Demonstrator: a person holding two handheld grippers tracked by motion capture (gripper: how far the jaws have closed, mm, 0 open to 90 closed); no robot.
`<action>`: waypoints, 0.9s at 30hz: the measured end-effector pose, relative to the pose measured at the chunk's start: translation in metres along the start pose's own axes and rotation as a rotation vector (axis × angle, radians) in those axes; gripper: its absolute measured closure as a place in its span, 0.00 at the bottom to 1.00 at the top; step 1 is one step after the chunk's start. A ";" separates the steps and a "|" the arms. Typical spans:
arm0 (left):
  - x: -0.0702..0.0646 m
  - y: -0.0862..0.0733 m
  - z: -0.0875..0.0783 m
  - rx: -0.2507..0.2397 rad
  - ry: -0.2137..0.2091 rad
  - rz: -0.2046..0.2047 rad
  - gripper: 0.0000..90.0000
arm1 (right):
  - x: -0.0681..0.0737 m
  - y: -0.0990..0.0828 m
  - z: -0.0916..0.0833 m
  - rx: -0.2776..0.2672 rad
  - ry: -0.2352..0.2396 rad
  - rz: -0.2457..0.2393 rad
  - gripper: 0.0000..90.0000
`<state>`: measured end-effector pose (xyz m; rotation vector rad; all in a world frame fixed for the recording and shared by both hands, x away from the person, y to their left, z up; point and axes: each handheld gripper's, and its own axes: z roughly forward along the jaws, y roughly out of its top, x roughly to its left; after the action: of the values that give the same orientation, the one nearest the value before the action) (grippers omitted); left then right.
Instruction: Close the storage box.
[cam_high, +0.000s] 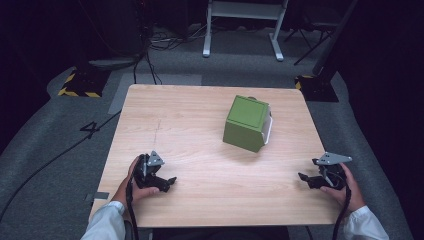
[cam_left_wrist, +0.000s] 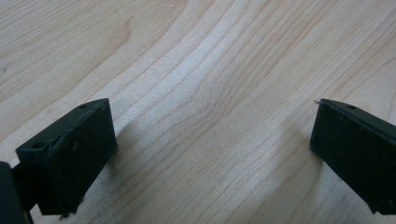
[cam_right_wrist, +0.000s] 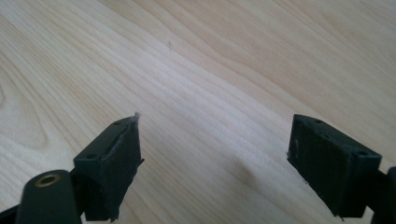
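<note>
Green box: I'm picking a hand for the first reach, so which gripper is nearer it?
Right, narrowly. The right gripper sits near-right of the green box; the left gripper sits near-left, slightly farther.

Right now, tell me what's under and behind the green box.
The green box sits tilted on the wooden table, with a white piece along its right side. Whatever lies beneath it is covered. A small dark bit peeks past its top back edge; I cannot identify it.
</note>
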<state>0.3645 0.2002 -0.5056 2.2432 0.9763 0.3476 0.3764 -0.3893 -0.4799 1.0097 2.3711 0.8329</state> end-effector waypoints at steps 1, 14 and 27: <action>0.000 0.000 0.000 -0.001 0.001 0.000 0.01 | 0.000 0.000 0.000 0.000 0.000 0.000 0.19; 0.000 0.000 0.000 0.000 0.002 0.002 0.01 | -0.013 -0.037 -0.001 -0.060 0.030 0.173 0.17; 0.000 0.000 0.000 0.000 0.002 0.002 0.01 | -0.011 -0.039 -0.001 -0.076 0.008 0.192 0.17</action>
<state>0.3644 0.2004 -0.5055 2.2444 0.9751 0.3501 0.3642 -0.4197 -0.5039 1.2187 2.2556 0.9896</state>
